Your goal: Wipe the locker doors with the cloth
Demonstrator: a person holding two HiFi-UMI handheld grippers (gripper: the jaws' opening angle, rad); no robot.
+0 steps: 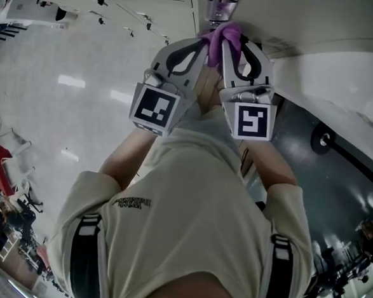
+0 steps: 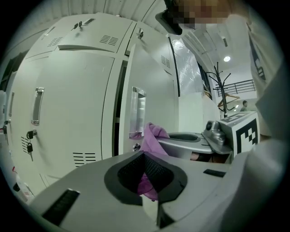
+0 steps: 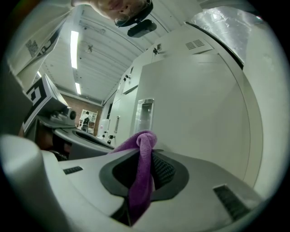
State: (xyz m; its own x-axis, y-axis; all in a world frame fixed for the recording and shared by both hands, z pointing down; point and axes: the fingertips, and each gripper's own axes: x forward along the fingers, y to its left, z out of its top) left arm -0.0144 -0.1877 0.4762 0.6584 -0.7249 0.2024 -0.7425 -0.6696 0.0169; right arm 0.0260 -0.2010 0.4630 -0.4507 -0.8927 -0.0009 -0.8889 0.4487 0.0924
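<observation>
Head view, looking steeply down over a person in a cream shirt [image 1: 196, 197] with dark shoulder straps. Both arms reach forward, and the left tool [image 1: 205, 46] and right tool [image 1: 227, 45] sit side by side, their tips almost meeting. A purple cloth [image 1: 224, 34] is bunched up at those tips, held by both tools at once. It sits just below a shiny metal handle [image 1: 220, 7] on a pale locker door [image 1: 291, 19]. Whether the cloth presses on the door cannot be told. A glossy pale floor [image 1: 70, 86] spreads out to the left.

Left gripper view: the left tool's jaws are closed together on the cloth. A purple fold sits in the narrow gap between the dark pads, and more of it rises past the tips. Beyond it stand cream lockers with vent slots, and a bunch of keys [image 2: 29, 140] hangs from a lock on the far left.

Right gripper view: the right tool's jaws are clamped on the cloth. It loops up over the tips and hangs down between the pads, with the flat door just ahead.
</observation>
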